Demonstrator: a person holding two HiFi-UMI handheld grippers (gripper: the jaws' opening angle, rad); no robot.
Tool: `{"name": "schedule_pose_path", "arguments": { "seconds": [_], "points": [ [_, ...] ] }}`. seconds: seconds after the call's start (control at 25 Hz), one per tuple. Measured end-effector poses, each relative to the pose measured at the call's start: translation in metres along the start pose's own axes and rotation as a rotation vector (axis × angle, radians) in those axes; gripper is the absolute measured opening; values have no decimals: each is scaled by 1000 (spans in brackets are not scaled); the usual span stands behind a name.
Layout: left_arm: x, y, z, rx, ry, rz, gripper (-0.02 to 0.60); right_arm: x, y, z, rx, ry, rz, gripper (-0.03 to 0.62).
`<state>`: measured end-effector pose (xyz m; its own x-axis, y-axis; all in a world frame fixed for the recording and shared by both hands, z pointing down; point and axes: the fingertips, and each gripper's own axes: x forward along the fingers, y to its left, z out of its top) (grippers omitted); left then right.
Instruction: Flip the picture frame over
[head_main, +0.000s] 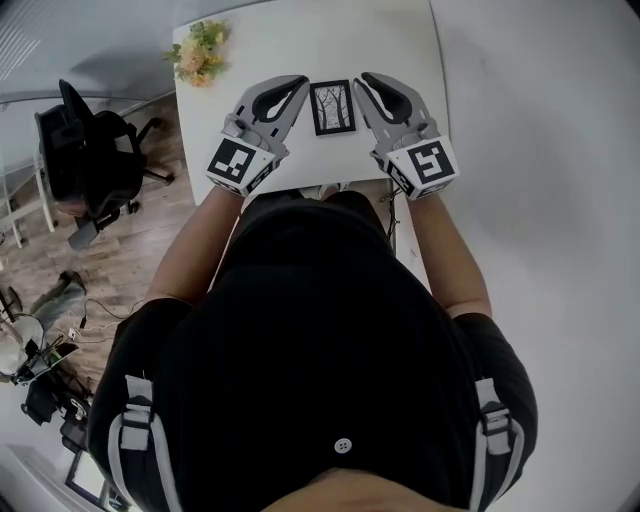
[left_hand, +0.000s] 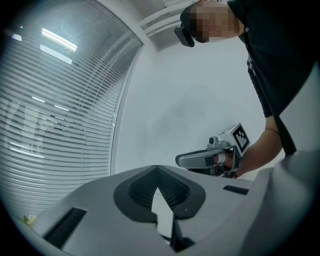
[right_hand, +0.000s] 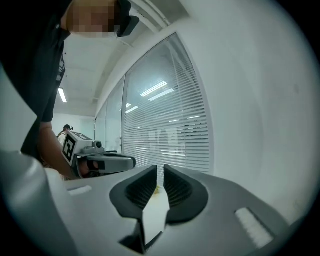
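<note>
In the head view, the frame (head_main: 332, 108) is lying flat on the white counter (head_main: 400, 40), its tree picture facing up. It is sitting between the two tools and neither is gripping it. The left tool (head_main: 303, 82) is pointing along the frame's left edge and the right tool (head_main: 368, 78) along its right edge. Flowers (head_main: 200, 50) are standing at the counter's far left corner, and a chair (head_main: 90, 160) is standing on the floor to the left.

In the left gripper view, the left tool's jaws are meeting at their tips with nothing between them. The right tool (left_hand: 182, 160) is showing beyond them, in a hand.

In the right gripper view, the right tool's jaws are standing barely apart, a thin slit between them with nothing in it. Blinds (right_hand: 165, 130) are showing behind.
</note>
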<state>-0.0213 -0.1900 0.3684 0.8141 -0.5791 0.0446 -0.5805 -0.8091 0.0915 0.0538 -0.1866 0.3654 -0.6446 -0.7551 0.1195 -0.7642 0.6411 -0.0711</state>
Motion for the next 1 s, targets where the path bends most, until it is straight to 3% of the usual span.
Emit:
{"name": "schedule_pose_path", "arguments": {
  "seconds": [0.12,0.28,0.44,0.64,1.0],
  "points": [
    [-4,-5,0,12,9,-14,3,-6,-1,3,-33,-12,-29,11],
    [-7,-10,4,20,22,-35,3,-10,1,10,-49,-14,-47,11],
    [-7,-8,-1,35,109,-29,3,-13,-1,8,-47,-8,-64,11],
    [-1,-8,2,33,34,-44,3,-15,-6,5,-45,-9,-79,11],
    [1,-6,0,30,69,-32,3,-11,-8,1,-39,-6,-68,9]
  ]
}}
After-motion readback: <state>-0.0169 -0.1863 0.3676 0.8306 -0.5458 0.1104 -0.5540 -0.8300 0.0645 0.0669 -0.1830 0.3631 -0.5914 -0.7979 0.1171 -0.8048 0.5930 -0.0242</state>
